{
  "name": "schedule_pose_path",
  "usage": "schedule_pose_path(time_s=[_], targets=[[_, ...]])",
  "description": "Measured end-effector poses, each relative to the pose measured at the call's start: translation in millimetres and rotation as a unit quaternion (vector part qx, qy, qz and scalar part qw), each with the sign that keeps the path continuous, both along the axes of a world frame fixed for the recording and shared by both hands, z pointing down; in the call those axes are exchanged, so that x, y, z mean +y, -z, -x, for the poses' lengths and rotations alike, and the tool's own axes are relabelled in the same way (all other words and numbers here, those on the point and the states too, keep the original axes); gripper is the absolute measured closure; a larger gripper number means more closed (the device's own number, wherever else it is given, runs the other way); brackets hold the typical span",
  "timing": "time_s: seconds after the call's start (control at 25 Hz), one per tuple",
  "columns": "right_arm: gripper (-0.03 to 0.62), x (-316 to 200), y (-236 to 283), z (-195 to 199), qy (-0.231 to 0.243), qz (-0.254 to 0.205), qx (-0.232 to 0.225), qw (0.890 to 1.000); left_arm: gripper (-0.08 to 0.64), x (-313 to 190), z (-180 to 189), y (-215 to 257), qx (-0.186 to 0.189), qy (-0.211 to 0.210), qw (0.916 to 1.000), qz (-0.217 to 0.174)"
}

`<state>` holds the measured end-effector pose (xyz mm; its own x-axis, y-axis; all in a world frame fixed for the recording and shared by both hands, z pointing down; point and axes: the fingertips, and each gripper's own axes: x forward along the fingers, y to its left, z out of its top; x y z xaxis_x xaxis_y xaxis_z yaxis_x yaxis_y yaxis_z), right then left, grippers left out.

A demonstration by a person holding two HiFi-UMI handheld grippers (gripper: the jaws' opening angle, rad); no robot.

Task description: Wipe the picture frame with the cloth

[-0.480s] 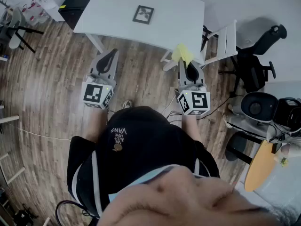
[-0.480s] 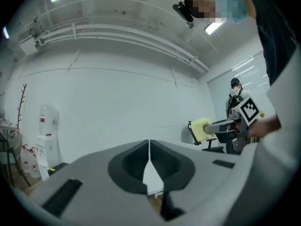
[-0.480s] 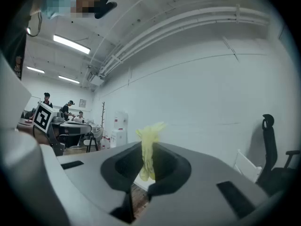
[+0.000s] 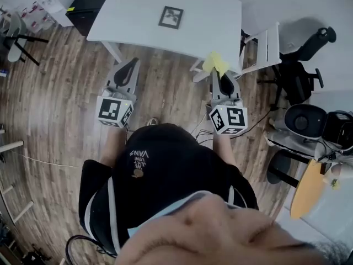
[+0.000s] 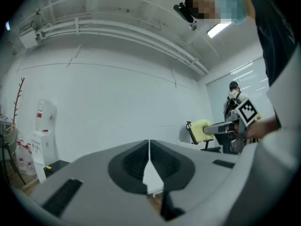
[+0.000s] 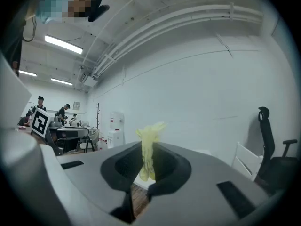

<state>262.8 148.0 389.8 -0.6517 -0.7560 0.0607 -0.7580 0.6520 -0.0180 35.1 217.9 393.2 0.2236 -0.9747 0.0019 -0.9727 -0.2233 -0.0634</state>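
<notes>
We stand on a brown wood-plank floor [image 4: 60, 93] before a white rectangular table [image 4: 204, 15]. Our left gripper [image 4: 128, 70] hangs empty, jaws pressed together. Our right gripper [image 4: 222, 77] hovers by the table's edge. The small square dark-framed picture frame [image 4: 171, 17] lies flat mid-table, apart from both. A crumpled pale-yellow cloth [image 4: 215, 63] sits clamped in the right jaws.

Frame [image 4: 171, 17]: picture inside too small to tell. Table [image 4: 138, 15]: far edge cut off at head view's top. Cloth [image 6: 149, 131]: lower end hidden between right gripper's [image 6: 148, 147] closed jaws. 2 far figures [image 6: 61, 112]: too small to make out.
</notes>
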Motion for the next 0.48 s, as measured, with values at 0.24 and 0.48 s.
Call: schedule_pose_path(time_s=[0.24, 0.48], targets=[[0.554, 2.1, -3.0, 19.9, -0.021, -0.001, -0.002, 1.0, 0.54, -4.2, 24.0, -3.7, -0.005, -0.021, 0.9998, 0.0], [0.554, -3.1, -5.0, 28.6, -0.027, 0.003, -0.004, 1.0, 0.54, -13.0, 30.4, -6.4, -0.006, -0.033, 0.9994, 0.003]])
